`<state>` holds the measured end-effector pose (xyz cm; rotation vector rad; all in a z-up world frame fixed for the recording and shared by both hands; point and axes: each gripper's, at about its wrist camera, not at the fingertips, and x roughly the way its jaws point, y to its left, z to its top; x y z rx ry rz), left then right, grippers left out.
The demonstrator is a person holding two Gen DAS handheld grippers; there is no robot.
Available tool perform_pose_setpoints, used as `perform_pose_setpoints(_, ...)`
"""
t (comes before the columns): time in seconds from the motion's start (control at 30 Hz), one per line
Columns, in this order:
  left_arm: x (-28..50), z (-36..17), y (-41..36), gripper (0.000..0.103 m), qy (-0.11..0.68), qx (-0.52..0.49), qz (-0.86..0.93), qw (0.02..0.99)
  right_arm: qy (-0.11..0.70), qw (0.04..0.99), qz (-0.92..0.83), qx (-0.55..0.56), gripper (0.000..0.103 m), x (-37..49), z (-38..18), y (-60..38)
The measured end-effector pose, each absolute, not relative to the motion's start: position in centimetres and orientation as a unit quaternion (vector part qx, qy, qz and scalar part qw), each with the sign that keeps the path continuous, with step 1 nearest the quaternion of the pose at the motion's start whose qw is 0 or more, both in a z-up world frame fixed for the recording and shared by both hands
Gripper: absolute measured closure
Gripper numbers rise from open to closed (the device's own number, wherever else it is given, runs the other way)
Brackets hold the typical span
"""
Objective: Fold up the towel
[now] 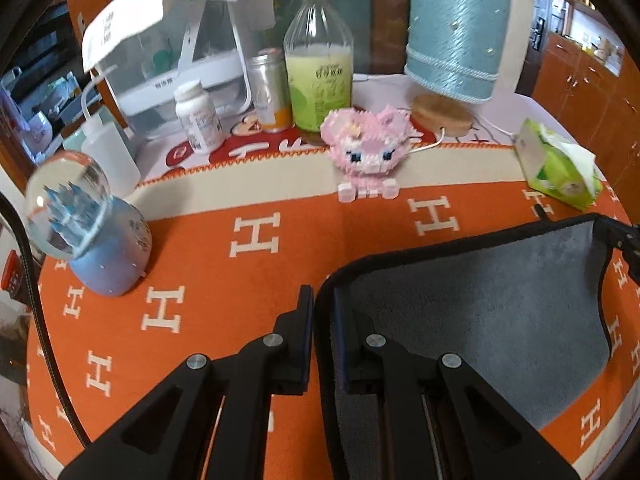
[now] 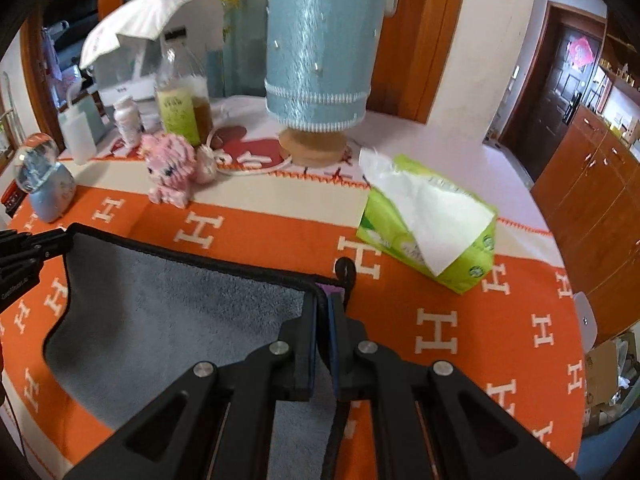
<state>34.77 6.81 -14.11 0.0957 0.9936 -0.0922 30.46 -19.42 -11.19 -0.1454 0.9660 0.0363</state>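
The towel (image 1: pixel 480 300) is grey, with a thin black sewn border, and it hangs in the air above the orange cloth (image 1: pixel 224 272) that covers the tabletop. Each claw holds one upper corner. The left claw (image 1: pixel 322 320) has its fingers narrow, pressed on the border at the left corner. The right claw (image 2: pixel 323 320) is also nearly closed and pinches the other corner, where a small purple tag (image 2: pixel 330 290) and a black loop (image 2: pixel 346 270) show.

The top edge runs almost straight between the two claws, and below it the fabric sags in soft curves. From this I judge the towel to be light, limp and a little fluffy, not slippery and not fragile. It will not keep any shape by itself, so a fold needs both corners moved together. The stitched border looks like the firmest place to hold, and the corners give the best control.

A snow globe (image 1: pixel 80 220), a pink brick figure (image 1: pixel 370 148) and a tissue pack (image 2: pixel 432 232) stand near, so the hanging part could brush them.
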Motion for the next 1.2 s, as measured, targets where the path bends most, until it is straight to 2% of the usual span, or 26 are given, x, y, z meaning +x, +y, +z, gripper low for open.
perform_pose_setpoints(0.37,37.7,-16.2,7.3,0.095,0.496,0.027,0.003,0.868,0.482,0.875,-0.012,-0.039,0.098,33.6,-14.0,-20.9)
perform_pose_setpoints(0.57,38.3,-18.1,7.6,0.095,0.513,0.023,0.025,0.858,0.495,0.866,-0.023,-0.067,0.097,34.5,-15.5,-20.1)
perform_pose_setpoints(0.67,38.2,-18.2,7.8,0.095,0.514,0.023,0.028,0.857,0.501,0.861,-0.041,-0.073,0.082,34.5,-15.5,-20.3)
perform_pose_setpoints(0.73,38.1,-18.1,7.9,0.095,0.513,0.022,0.027,0.858,0.504,0.861,-0.036,-0.059,0.064,34.4,-15.1,-20.6)
perform_pose_setpoints(0.8,37.9,-17.6,8.0,0.091,0.501,0.015,0.026,0.865,0.506,0.861,-0.023,-0.041,0.057,34.2,-14.6,-20.8)
perform_pose_setpoints(0.97,37.1,-15.5,8.3,0.056,0.482,-0.009,0.028,0.876,0.502,0.864,-0.010,-0.018,0.056,33.4,-12.6,-21.0)
perform_pose_setpoints(1.2,34.3,-11.2,6.7,0.030,0.458,-0.005,-0.002,0.889,0.501,0.865,-0.002,0.004,0.056,30.7,-9.6,-20.6)
